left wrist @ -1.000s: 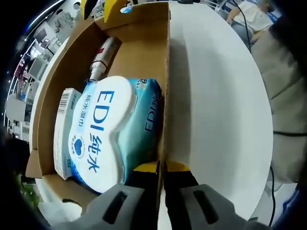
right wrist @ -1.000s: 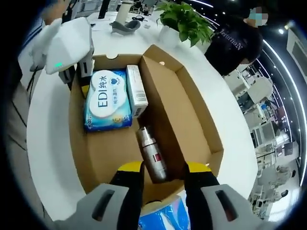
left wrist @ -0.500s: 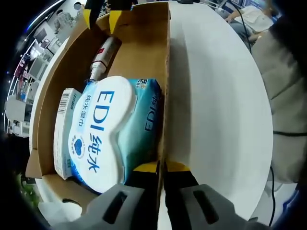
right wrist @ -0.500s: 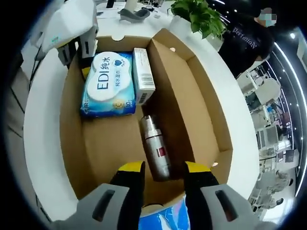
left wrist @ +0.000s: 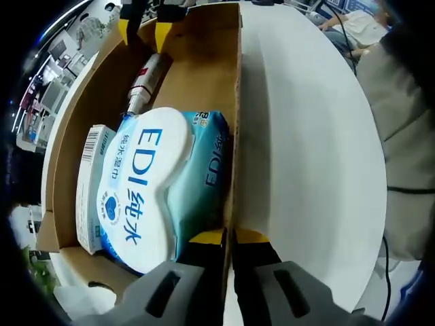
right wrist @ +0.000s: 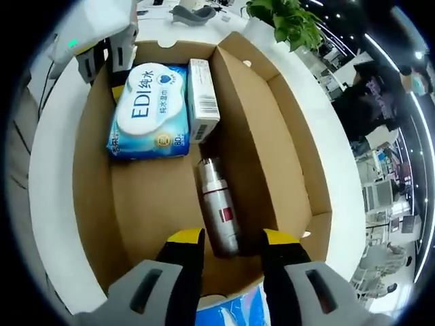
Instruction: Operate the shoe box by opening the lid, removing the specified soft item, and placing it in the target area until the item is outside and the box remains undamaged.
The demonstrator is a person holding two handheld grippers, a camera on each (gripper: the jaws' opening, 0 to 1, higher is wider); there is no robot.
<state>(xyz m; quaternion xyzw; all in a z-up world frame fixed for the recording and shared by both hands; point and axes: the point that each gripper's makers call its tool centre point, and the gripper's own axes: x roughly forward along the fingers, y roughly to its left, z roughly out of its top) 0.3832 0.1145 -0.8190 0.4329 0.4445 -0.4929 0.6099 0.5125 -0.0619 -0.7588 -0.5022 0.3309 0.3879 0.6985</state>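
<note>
The cardboard shoe box [right wrist: 92,176] lies open, its lid [right wrist: 272,142] folded out to the side. Inside lie a blue and white EDI wet-wipes pack [right wrist: 149,109] [left wrist: 153,187], a small white carton [right wrist: 202,98] [left wrist: 92,180] and a silver bottle [right wrist: 219,207] [left wrist: 146,78]. My left gripper [left wrist: 230,236] is shut on the box's side wall [left wrist: 234,102] right beside the wipes pack; it also appears as a grey body [right wrist: 102,41] at the far corner. My right gripper [right wrist: 233,243] is open over the near end wall, its yellow fingers [right wrist: 185,239] astride the bottle's end.
The box sits on a round white table [left wrist: 306,136]. A potted plant [right wrist: 285,20] stands beyond the box. A blue packet [right wrist: 231,312] lies below my right gripper. A person's grey clothing [left wrist: 401,102] borders the table edge, and a person stands in the background [right wrist: 370,88].
The right gripper view has pushed forward over the box, so the bottle and wipes pack sit more central. The person in the background has moved right. My left gripper keeps its hold unchanged.
</note>
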